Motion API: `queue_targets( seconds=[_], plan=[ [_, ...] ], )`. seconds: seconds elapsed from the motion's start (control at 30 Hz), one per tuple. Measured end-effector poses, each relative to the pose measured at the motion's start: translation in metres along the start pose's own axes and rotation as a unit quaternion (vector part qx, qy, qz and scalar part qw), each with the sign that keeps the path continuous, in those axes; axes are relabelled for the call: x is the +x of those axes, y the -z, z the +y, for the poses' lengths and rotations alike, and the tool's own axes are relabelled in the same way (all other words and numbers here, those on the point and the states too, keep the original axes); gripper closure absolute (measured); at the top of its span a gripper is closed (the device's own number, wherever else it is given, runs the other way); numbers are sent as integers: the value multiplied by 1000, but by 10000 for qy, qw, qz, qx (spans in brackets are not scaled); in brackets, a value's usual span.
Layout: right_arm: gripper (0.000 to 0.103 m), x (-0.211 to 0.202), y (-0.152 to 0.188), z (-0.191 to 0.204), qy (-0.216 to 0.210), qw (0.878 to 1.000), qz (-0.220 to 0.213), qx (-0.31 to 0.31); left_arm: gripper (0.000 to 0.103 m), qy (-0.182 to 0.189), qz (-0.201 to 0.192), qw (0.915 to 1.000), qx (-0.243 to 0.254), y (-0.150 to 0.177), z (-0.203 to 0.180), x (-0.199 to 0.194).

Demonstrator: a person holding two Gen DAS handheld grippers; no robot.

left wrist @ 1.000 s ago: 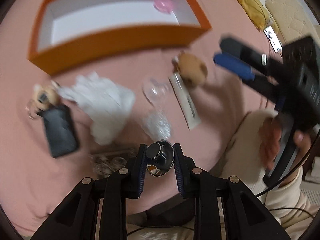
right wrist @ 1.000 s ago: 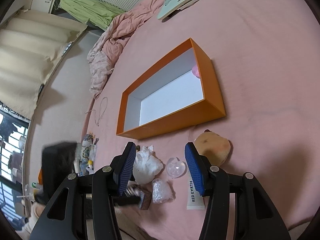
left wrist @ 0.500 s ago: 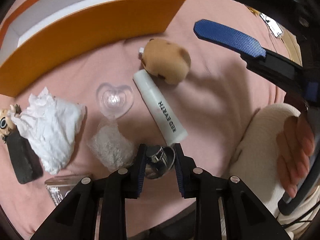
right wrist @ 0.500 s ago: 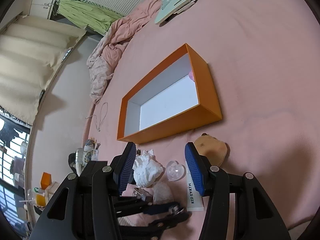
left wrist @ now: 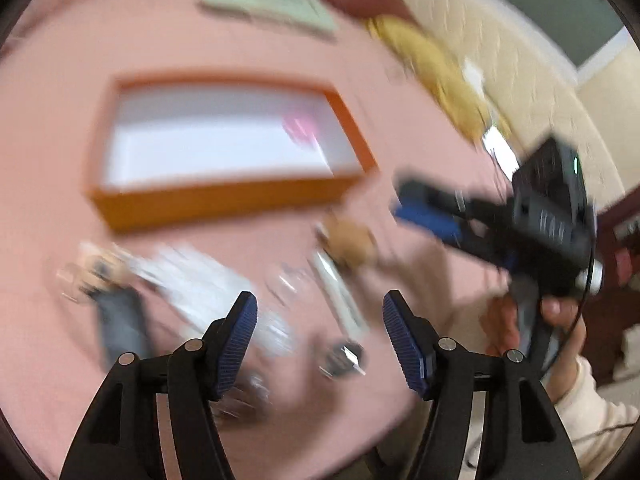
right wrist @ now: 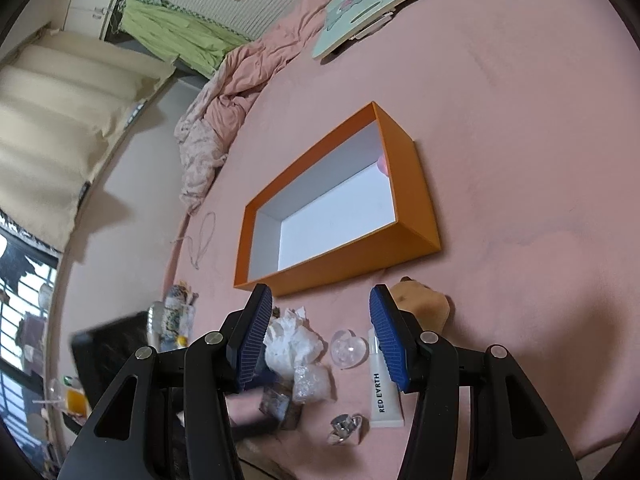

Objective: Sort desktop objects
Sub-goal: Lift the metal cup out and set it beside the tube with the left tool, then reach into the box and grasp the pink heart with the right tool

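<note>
An orange box (right wrist: 416, 184) with a white inside lies on the pink bed, and a pink item (left wrist: 300, 128) sits in its right end. My left gripper (left wrist: 320, 312) is open with nothing between its fingers; this view is blurred. A small shiny metal piece (left wrist: 344, 356) lies on the bedding just below its fingertips, and it is seen sharper in the right wrist view (right wrist: 346, 428). My right gripper (right wrist: 320, 304) hangs open above the row of objects: crumpled tissue (right wrist: 292, 340), clear heart (right wrist: 348, 350), white tube (right wrist: 384, 392), brown plush (right wrist: 420, 304).
A plastic wrap (right wrist: 312, 382) and a small dark box (right wrist: 280, 404) lie near the tissue. A pale green board (right wrist: 368, 4) rests at the far end of the bed, with a rumpled pink blanket (right wrist: 224, 108) to its left. A hand (left wrist: 560, 316) holds the right gripper.
My left gripper has opened and let go of the metal piece, which now lies on the bedding. The left gripper has pulled up and back. The right gripper has hardly moved.
</note>
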State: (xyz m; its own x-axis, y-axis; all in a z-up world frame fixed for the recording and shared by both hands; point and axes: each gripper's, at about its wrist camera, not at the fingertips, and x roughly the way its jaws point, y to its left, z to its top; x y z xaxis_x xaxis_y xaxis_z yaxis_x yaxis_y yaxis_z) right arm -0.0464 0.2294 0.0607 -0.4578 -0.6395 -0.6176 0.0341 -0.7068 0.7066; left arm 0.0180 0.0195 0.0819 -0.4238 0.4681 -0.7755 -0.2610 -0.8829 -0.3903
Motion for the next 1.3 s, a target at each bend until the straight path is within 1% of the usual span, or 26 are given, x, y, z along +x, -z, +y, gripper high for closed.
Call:
queue_targets(
  seconds=[0.03,0.1,0.17,0.23,0.3,0.37,0.43,0.5,0.6,0.7,0.77,0.83,0.9,1.0,1.07,1.13,1.23,1.3],
  plan=[
    [51,1,1,2,102,9999,-10,-89,30,-145,-232,9996,-13,-2,9,-8],
    [51,3,3,7,332,9990,-46,-280,29,-406,-751,9963,-88,-6,22,-14],
    [51,5,4,11,561,9973,-82,-470,29,-723,-1112,9912,-53,-6,38,-22],
    [51,7,6,16,790,9946,-118,-660,29,-1043,-1457,9838,-9,-6,54,-29],
    [51,9,8,20,1018,9911,-155,-849,29,-1152,-1329,9843,-129,-11,65,-31],
    [51,12,10,24,1216,9871,-178,-1022,29,-1051,-1310,9857,-105,-14,65,-30],
    [51,17,13,28,1361,9836,-182,-1167,29,-958,-1332,9864,40,-16,60,-31],
    [51,21,15,33,1523,9787,-193,-1362,26,-953,-1322,9866,77,-19,61,-30],
    [51,26,17,43,1708,9712,-201,-1646,26,-1013,-1289,9864,-117,-25,70,-25],
    [51,27,8,47,1613,9754,-240,-1487,25,-992,-1426,9839,-428,-27,81,-28],
    [51,26,1,53,1628,9748,-332,-1490,25,-979,-1525,9816,-608,-27,90,-34],
    [51,28,-11,64,1708,9710,-422,-1619,25,-929,-1608,9795,-784,-28,100,-40],
    [51,34,-22,75,1852,9654,-414,-1789,25,-891,-1619,9790,-857,-28,106,-43],
    [51,57,-44,87,2119,9564,-252,-1992,25,-877,-1635,9788,-864,-29,113,-48],
    [51,80,-60,88,2286,9524,35,-2014,25,-877,-1641,9790,-836,-29,113,-48],
    [51,99,-74,82,2550,9457,230,-2002,25,-874,-1634,9794,-807,-30,113,-46],
    [51,125,-92,73,2948,9337,471,-1977,25,-876,-1592,9804,-757,-30,110,-42],
    [51,141,-100,64,3304,9215,698,-1921,25,-869,-1564,9812,-723,-30,107,-38]
  ],
)
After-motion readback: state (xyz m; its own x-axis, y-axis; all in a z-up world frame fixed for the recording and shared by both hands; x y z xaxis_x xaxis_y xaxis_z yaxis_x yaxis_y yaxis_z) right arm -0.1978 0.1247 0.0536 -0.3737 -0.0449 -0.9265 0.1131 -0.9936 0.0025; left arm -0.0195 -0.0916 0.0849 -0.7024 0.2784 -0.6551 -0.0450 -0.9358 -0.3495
